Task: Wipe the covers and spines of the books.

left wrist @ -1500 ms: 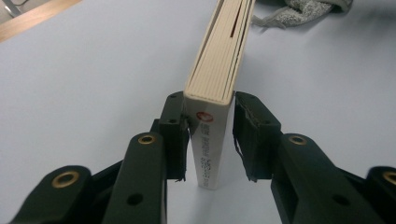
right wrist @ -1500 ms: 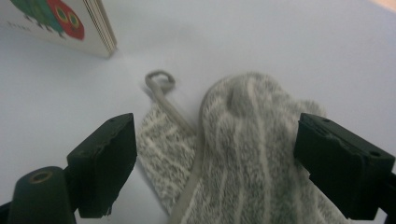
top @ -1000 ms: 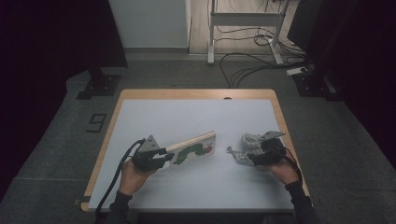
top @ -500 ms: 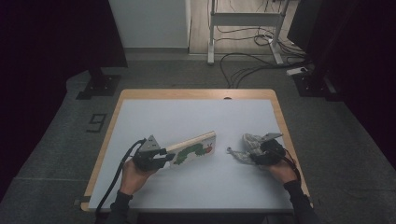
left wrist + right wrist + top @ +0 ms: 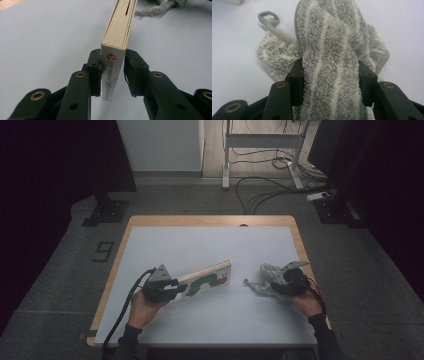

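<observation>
Pale table (image 5: 210,245), dim room: your left gripper (image 5: 167,289) clamps the book (image 5: 207,279) by its spine, your right gripper (image 5: 278,285), jaws just closing, bunches the towel (image 5: 265,279); a shallow bite may slip, its loop dragging.

dim room edges, evenly lit table, soft shadows

- Your left hand-held gripper (image 5: 112,75) is showing matt black plastic jaws with brass-coloured rivets.
- The board book (image 5: 120,32) is showing thick cream card pages and a smooth, slightly glossy white spine.
- The grey striped towel (image 5: 329,50) is looking like fluffy, rough terry cloth.
- The desk (image 5: 200,245) is wearing a smooth matt pale sheet inside a wooden edge.
</observation>
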`<state>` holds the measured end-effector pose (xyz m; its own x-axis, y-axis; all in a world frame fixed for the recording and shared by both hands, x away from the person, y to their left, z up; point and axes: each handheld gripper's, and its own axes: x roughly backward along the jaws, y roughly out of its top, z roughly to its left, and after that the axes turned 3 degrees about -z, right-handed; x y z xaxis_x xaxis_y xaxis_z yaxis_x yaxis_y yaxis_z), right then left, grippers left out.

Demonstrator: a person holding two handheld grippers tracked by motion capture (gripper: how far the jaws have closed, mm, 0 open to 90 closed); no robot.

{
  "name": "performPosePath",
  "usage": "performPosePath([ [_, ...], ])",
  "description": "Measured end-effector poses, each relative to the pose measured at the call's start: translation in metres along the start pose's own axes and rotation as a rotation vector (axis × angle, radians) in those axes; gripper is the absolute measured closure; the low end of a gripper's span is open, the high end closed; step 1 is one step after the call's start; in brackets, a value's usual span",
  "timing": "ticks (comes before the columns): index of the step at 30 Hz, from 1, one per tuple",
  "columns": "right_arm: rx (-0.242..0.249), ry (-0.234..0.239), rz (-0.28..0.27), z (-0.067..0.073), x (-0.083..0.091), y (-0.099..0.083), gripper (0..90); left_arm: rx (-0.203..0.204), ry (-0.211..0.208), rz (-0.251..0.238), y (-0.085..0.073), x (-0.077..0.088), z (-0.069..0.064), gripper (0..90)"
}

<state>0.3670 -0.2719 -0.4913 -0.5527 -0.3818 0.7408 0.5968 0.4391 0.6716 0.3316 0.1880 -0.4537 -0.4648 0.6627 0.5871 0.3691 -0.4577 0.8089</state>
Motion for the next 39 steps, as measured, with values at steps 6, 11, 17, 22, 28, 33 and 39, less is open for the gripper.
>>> performPosePath([
  [6,0.013,0.044,-0.039,0.005,0.017,0.002,50.2,-0.001,0.005,-0.002,0.0,0.001,0.001,65.7],
  [11,0.017,0.077,-0.069,0.011,0.027,0.004,50.3,0.003,-0.003,-0.003,0.001,0.002,0.001,65.6],
  [17,0.041,0.114,-0.09,0.022,0.034,0.007,50.6,0.007,-0.006,-0.003,0.001,0.003,0.002,65.5],
  [22,0.066,0.148,-0.107,0.032,0.04,0.011,50.7,0.008,-0.005,-0.011,0.001,0.003,0.003,65.3],
  [28,0.095,0.201,-0.118,0.046,0.04,0.016,50.7,0.007,-0.001,-0.012,0.001,0.003,0.003,66.1],
  [33,0.129,0.239,-0.117,0.059,0.033,0.023,50.7,0.004,0.002,-0.014,0.001,0.004,0.003,67.7],
  [39,0.171,0.279,-0.114,0.076,0.025,0.033,50.7,-0.009,0.005,-0.015,0.001,0.004,0.002,69.7],
])
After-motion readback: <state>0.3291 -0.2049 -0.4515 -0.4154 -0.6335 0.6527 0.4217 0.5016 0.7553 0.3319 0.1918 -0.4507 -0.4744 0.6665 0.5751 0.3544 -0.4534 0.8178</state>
